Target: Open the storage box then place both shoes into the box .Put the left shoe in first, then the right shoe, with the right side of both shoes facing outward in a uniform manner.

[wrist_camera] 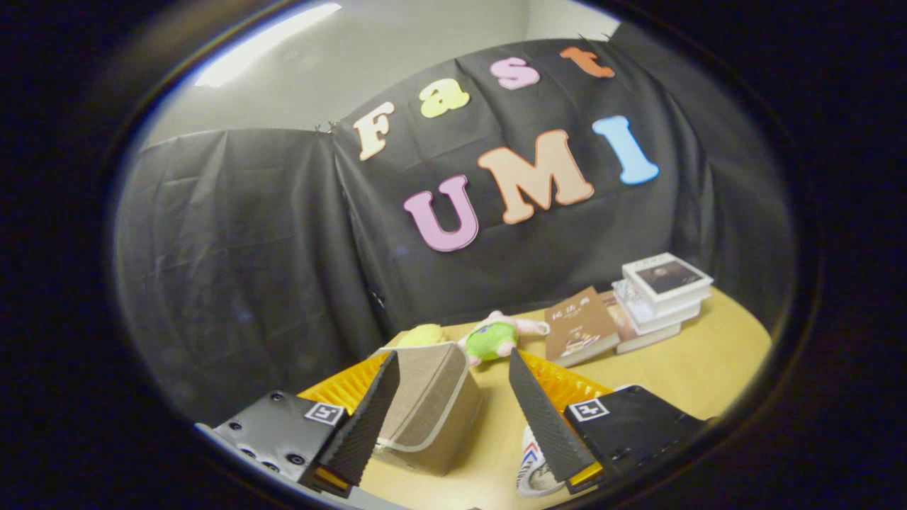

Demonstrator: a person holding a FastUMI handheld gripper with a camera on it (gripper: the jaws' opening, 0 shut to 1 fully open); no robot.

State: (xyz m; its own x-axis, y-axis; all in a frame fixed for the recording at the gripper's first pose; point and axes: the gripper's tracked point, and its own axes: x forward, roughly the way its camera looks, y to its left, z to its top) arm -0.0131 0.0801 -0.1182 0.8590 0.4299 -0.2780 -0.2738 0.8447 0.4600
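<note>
A beige fabric storage box (432, 407) with a pale-trimmed lid stands on the wooden table (680, 375), just ahead of and between my fingers. Its lid lies shut on top. My gripper (453, 365) hovers above the table with its fingers spread wide and nothing between them. A white shoe (531, 467) with red and blue marks peeks out low beside the right finger; most of it is hidden by that finger.
Beyond the box lie a green and pink plush toy (496, 336) and a yellow soft thing (421, 334). A brown book (579, 333) leans against a stack of books (662, 297) at the back right. Black cloth walls close the back and left.
</note>
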